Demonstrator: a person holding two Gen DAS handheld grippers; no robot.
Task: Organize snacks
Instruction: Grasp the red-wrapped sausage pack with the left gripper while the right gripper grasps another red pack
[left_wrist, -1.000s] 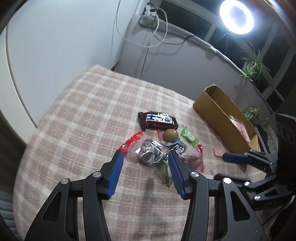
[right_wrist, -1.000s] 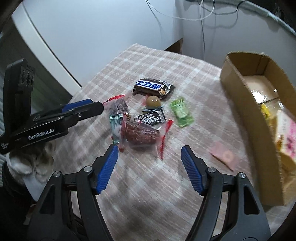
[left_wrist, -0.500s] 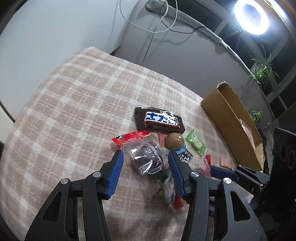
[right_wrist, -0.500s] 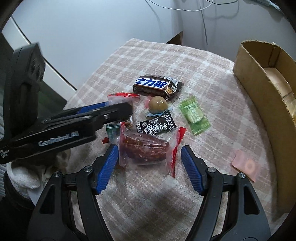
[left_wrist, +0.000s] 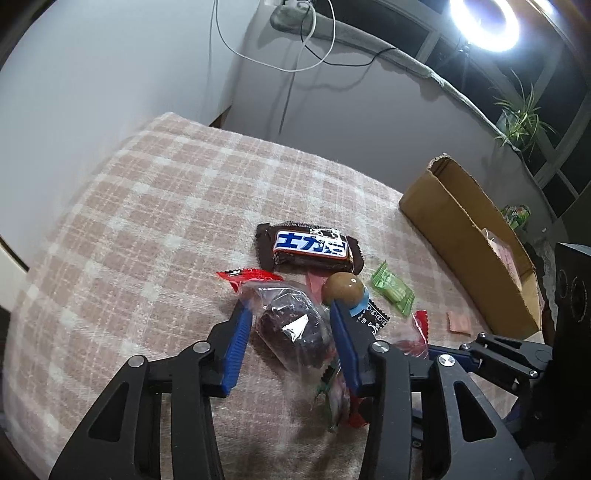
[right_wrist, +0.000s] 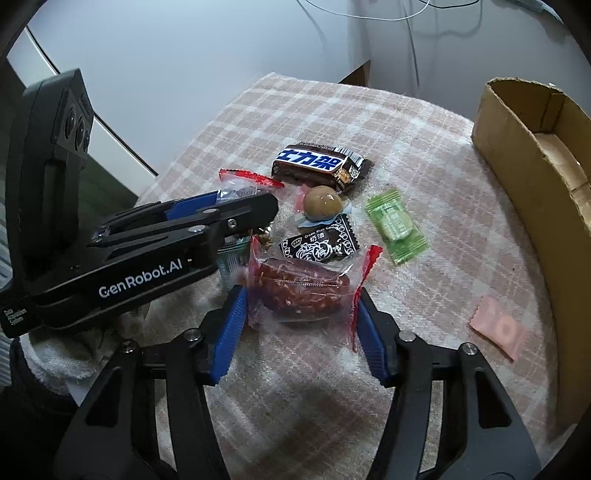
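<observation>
Left wrist view: left gripper (left_wrist: 290, 328) jaws have just been closing; a clear pack of dark snack (left_wrist: 291, 332) is seen between them, pads touching its wrapper, grip not confirmed. Pack located mid-blanket (left_wrist: 147, 206).
Right wrist view: right gripper (right_wrist: 297, 321) jaws have just been closing around a clear red-edged pack (right_wrist: 299, 284); pads at wrapper edges. Cardboard box (right_wrist: 517, 155) noted at right edge.

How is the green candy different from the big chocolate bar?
The green candy is small and pale green in a see-through wrapper; the chocolate bar is bigger, dark brown, with blue and white writing. The green candy lies nearer the cardboard box; the chocolate bar lies farther back. Both lie flat, untouched, on the checked cloth.
</observation>
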